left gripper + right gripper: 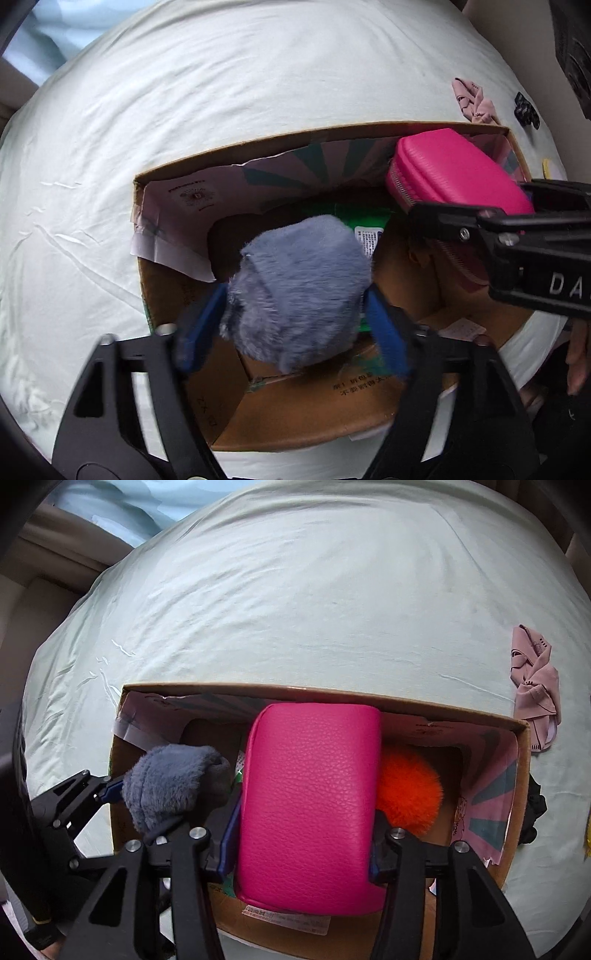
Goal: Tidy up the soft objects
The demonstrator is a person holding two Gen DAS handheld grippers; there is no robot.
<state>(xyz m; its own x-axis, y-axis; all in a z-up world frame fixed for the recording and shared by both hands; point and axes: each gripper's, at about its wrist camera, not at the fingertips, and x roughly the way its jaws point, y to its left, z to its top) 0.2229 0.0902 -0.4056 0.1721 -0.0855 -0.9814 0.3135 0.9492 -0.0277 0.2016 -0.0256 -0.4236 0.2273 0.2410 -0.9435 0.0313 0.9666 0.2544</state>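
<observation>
Here the left gripper (295, 317) fingers pinch the grey plush (295, 291), the right gripper (306, 834) fingers clamp the pink case (310, 805), both over the box (521, 775).

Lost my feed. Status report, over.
Left gripper shut on grey plush, right gripper shut on pink case. Both over cardboard box. Orange pompom already inside, under the case.

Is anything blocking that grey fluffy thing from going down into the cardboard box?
Nothing visible does. The left gripper holds the grey plush over the open cardboard box. The pink pouch, in the right gripper, hangs beside it, not beneath.
</observation>
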